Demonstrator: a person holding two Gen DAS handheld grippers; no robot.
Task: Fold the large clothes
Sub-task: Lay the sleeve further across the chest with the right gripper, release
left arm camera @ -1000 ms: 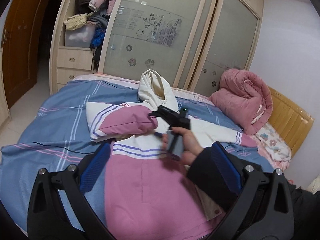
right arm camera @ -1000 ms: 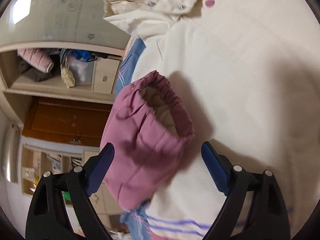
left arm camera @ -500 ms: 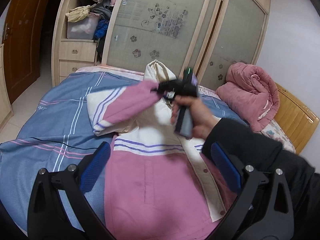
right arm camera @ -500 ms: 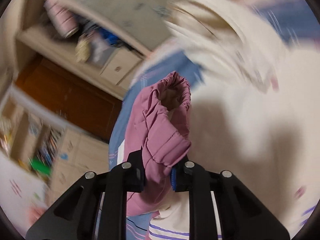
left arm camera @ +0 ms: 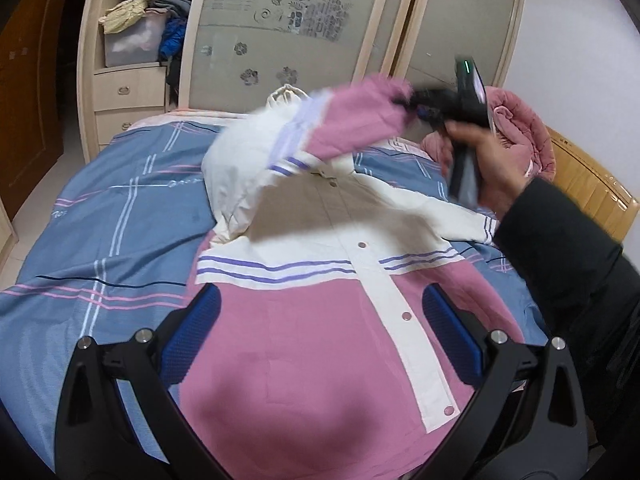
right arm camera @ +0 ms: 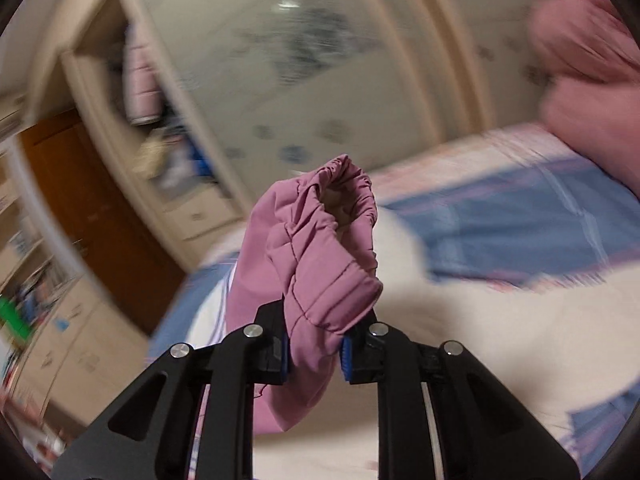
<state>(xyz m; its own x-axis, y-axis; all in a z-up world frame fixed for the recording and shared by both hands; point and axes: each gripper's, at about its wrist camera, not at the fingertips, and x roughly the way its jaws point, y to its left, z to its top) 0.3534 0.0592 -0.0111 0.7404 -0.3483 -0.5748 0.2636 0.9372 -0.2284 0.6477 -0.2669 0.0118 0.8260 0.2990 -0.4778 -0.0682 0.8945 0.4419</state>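
Observation:
A pink and cream jacket (left arm camera: 320,336) lies front up on the blue checked bed (left arm camera: 100,216), its hood toward the wardrobe. My right gripper (right arm camera: 314,350) is shut on the pink cuff of the sleeve (right arm camera: 320,248). In the left wrist view that gripper (left arm camera: 408,106), held by a hand (left arm camera: 488,160), lifts the sleeve (left arm camera: 320,132) high over the jacket's chest, toward the right. My left gripper (left arm camera: 320,332) hangs open above the jacket's pink lower half, nothing between its blue pads (left arm camera: 192,332).
A bundled pink quilt (left arm camera: 524,128) sits at the bed's far right, by a wooden headboard (left arm camera: 592,188). A wardrobe with frosted sliding doors (left arm camera: 288,32) and open shelves with drawers (left arm camera: 128,92) stands behind the bed. A dark sleeve (left arm camera: 568,264) crosses the right side.
The right gripper shut on the pink cuff, then rose and swung right, pulling the sleeve up off the bed. The left gripper eased forward and lower over the jacket.

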